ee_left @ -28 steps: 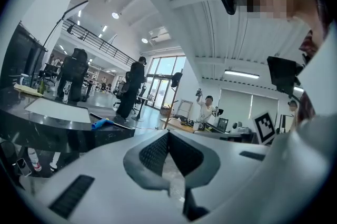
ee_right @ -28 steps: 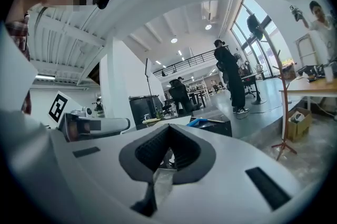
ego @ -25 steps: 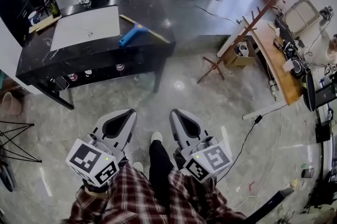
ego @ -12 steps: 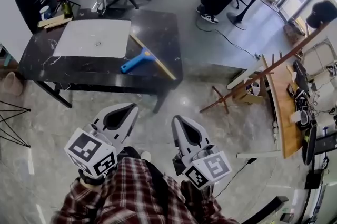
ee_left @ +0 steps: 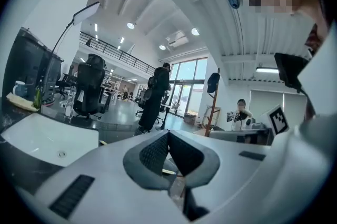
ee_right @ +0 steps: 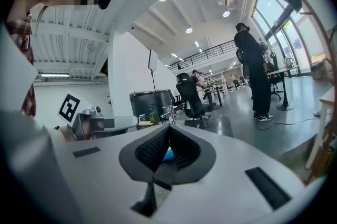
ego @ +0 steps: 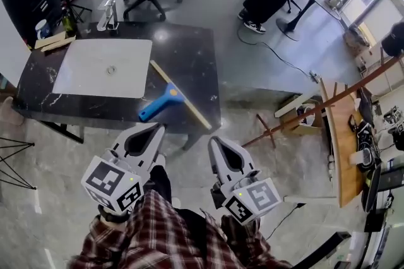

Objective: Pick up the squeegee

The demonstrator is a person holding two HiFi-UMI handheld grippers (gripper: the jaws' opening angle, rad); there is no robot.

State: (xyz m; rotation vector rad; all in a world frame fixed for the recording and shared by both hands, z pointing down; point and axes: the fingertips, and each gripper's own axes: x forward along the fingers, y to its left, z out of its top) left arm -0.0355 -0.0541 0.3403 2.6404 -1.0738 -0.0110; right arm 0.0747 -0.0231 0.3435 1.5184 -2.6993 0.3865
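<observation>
Both left gripper (ego: pixel 158 128) and right gripper (ego: pixel 214 141) have fingers pressed together, empty; the squeegee (ego: pixel 165 99) lies ahead on the table (ego: pixel 189 53), unreached.

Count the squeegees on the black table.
1. The squeegee lies on the table's right half, beside the white board, toward the near edge. None seems hidden.
</observation>
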